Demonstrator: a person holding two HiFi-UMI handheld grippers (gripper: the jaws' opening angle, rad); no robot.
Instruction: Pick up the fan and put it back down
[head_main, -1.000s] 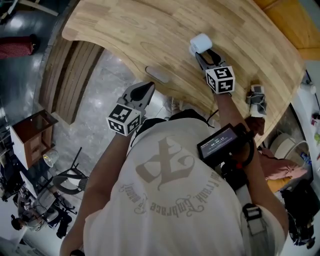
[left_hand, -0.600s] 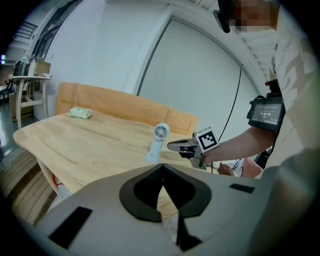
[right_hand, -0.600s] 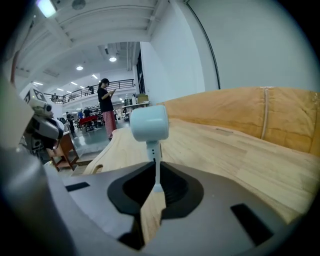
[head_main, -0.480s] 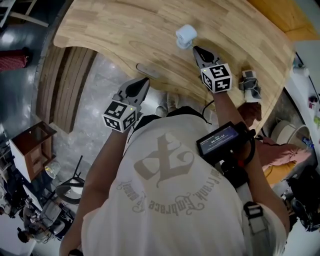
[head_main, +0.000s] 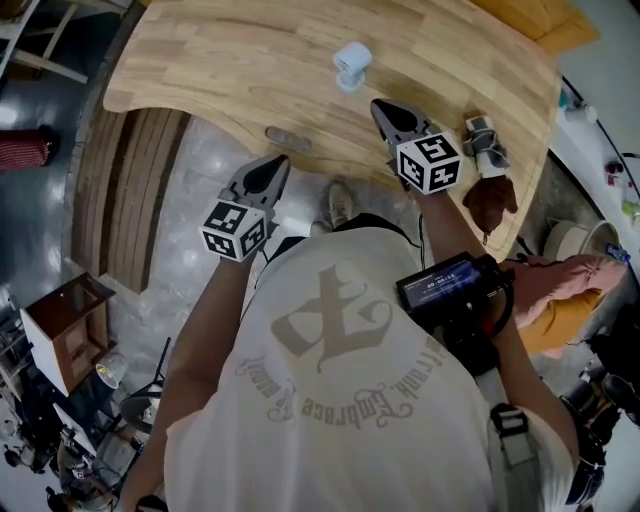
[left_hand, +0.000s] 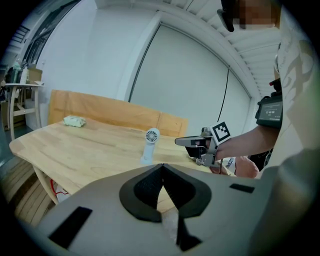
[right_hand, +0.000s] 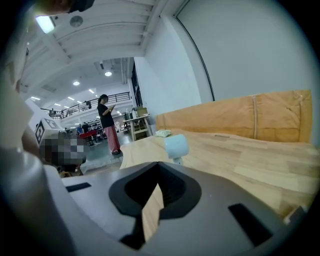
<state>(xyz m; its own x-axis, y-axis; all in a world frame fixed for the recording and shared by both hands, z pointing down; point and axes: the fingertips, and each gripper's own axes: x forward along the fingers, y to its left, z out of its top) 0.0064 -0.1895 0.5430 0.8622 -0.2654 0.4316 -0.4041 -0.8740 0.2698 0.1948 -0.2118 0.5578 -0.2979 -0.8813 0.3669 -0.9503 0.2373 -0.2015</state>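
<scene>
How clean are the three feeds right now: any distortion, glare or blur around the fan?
Head view: wide-angle bending curves the table edges; the fan is evenly lit and fairly sharp. Left gripper view: fisheye with dark corners; fan small but crisp against a bright wall. Right gripper view: same fisheye; ceiling lamps glare at upper left; fan slightly soft.

text: none legible | shirt (head_main: 330, 400): gothic lettering, unreadable | arm screen (head_main: 445, 282): characters too small

Count for you: one table (head_main: 230, 60); on the table, one fan (head_main: 351, 62) and one pale packet (left_hand: 74, 120); at the table's near edge, two grippers: left gripper (head_main: 275, 162), right gripper (head_main: 380, 106).
</scene>
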